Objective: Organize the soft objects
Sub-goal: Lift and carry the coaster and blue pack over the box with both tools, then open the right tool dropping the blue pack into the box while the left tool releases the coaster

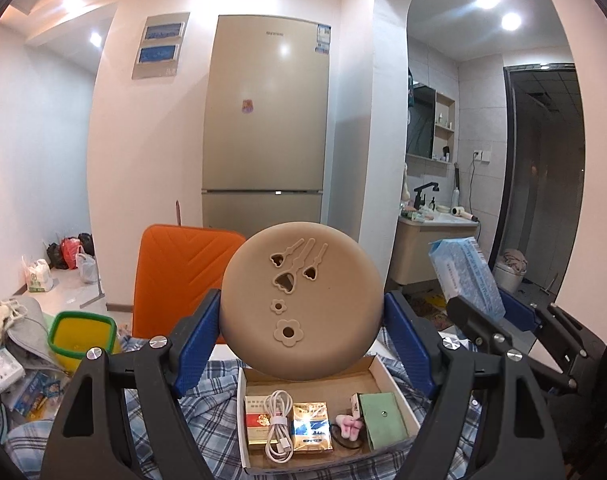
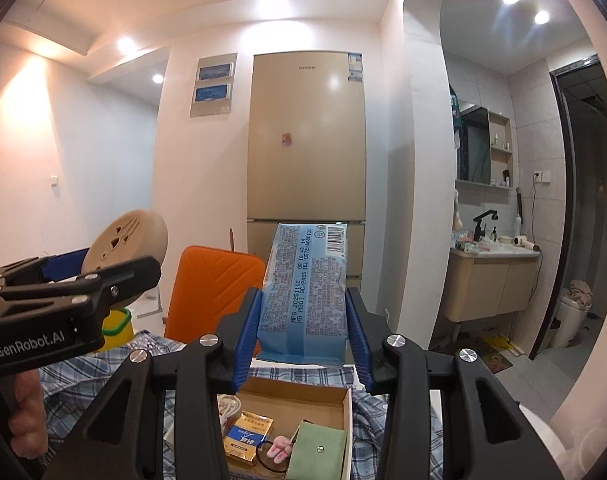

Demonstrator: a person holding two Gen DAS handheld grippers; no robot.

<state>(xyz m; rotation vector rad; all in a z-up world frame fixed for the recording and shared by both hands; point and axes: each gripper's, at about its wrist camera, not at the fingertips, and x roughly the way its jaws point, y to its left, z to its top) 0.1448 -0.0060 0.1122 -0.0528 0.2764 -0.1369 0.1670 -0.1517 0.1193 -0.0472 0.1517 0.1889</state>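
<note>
Cushion-like tan disc, round and embossed with flower cut-outs, sits upright between the blue pads of the left tool, which is clamped on its two edges and holds it in the air above the open cardboard box. Beside it, the right tool is clamped on a blue tissue pack, held upright by its lower half, also above the box. Both soft things are off the surface and well clear of each other.

Inside the box lie a coiled white cable, a red packet, a gold and blue packet, a small pink item and a green pouch. The far half of the box floor looks bare. The box rests on blue plaid cloth; whether a bench or a bed lies under it I cannot tell. An orange chair back stands behind, with a yellow bin with a green rim to its left.

To do this step well, I judge each item should travel level, without extra squeeze: the disc bulges slightly at the pads and could pop out if tilted or pinched harder. The tissue pack is gripped low, so its top may flop; keeping it vertical helps. If they go in the box, the bare far half is the likely spot, one item at a time so the two tools do not collide.
</note>
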